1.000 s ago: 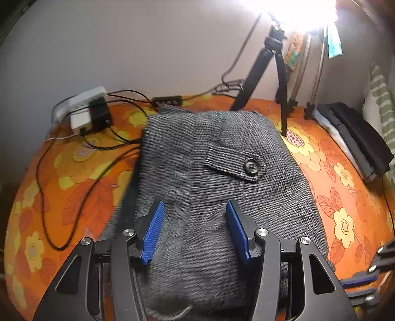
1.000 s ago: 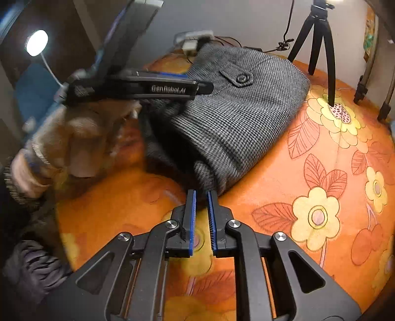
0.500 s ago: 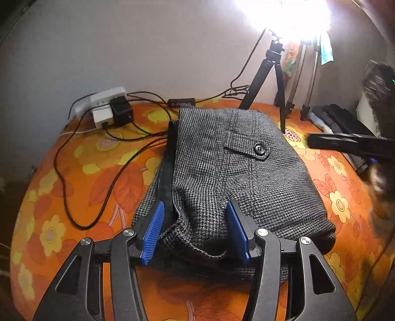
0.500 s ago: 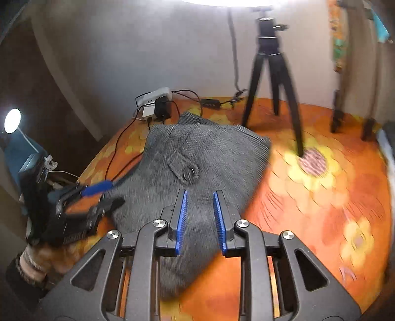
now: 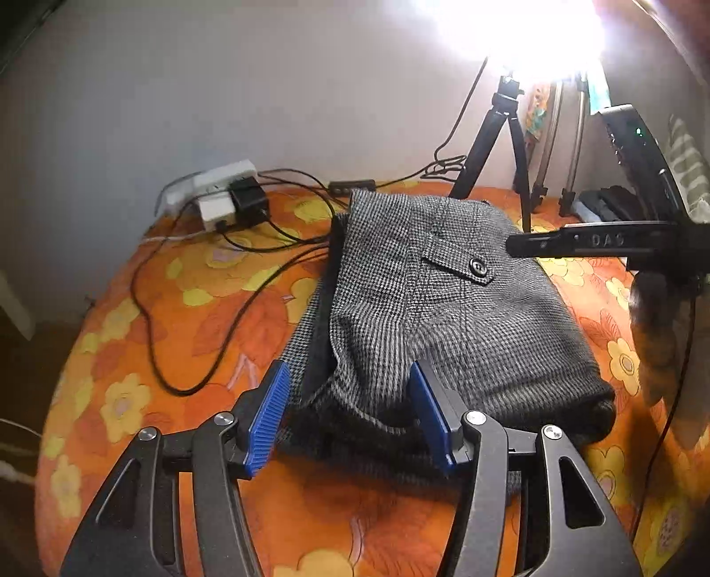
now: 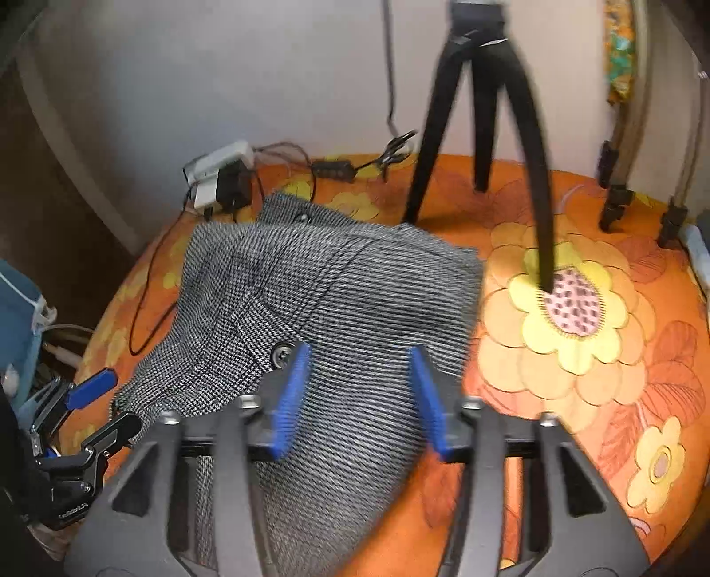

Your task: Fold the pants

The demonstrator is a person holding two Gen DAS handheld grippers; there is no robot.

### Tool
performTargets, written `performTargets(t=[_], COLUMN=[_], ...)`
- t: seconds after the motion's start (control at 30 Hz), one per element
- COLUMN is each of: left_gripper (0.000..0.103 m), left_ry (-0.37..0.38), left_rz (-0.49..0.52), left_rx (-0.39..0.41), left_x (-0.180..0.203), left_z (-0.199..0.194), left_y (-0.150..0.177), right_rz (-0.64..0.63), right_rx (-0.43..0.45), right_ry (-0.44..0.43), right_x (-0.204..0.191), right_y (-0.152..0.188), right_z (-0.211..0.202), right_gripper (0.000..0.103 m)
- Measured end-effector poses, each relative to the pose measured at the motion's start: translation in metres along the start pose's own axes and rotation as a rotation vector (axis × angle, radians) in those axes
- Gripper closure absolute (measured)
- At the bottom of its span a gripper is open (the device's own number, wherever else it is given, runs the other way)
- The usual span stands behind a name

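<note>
Grey houndstooth wool pants (image 5: 448, 319) lie folded on the orange floral-cloth desk (image 5: 186, 319), and we see both the left hand-held gripper (image 5: 350, 415) and right hand-held gripper (image 6: 359, 397) spread wide, holding nothing, over the near edge.

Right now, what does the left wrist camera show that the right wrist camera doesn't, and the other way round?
Only the left wrist view shows the near folded edge of the pants, the bright lamp glare and the dark folded clothes at the far right. Only the right wrist view shows the big yellow flower where a tripod leg lands, and a blue object off the left edge. Both show the pants' buttoned pocket flap, the power strip, the orange floral cloth, and both tools open: left tool, right tool.
</note>
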State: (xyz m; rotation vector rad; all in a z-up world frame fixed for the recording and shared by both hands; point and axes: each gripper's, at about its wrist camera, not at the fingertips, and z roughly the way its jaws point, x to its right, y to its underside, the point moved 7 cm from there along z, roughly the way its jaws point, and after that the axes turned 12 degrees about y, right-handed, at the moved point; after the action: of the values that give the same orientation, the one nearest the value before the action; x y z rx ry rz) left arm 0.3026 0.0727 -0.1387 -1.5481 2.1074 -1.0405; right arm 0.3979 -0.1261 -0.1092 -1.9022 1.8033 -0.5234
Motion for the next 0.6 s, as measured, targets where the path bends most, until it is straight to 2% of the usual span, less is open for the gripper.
performTargets(t=[0.17,0.43,0.53,0.6], left_gripper=[0.047,0.046,0.046,0.046], left_ry=[-0.015,0.003,0.065,0.137], left_rz=[0.013,-0.018,-0.114,-0.269], left_rx=[0.002,0.014,0.007,0.020], left_x=[0.005,-0.001,-0.017,-0.043], left_z=[-0.007,-0.010,-0.013,-0.020], left_y=[0.003,0.003,0.003,0.002], right_rz=[0.041,0.074,0.067,0.085], right_rx=[0.006,0.008,0.004,0.013], right_ry=[-0.004,0.010,0.000,-0.015], right_x=[0.018,0.033,0.028,0.028], right_y=[-0.002,-0.011,-0.012,-0.013], right_z=[-0.009,-0.007,-0.003,-0.004], right_gripper=[0.032,0.025,0.021,0.016])
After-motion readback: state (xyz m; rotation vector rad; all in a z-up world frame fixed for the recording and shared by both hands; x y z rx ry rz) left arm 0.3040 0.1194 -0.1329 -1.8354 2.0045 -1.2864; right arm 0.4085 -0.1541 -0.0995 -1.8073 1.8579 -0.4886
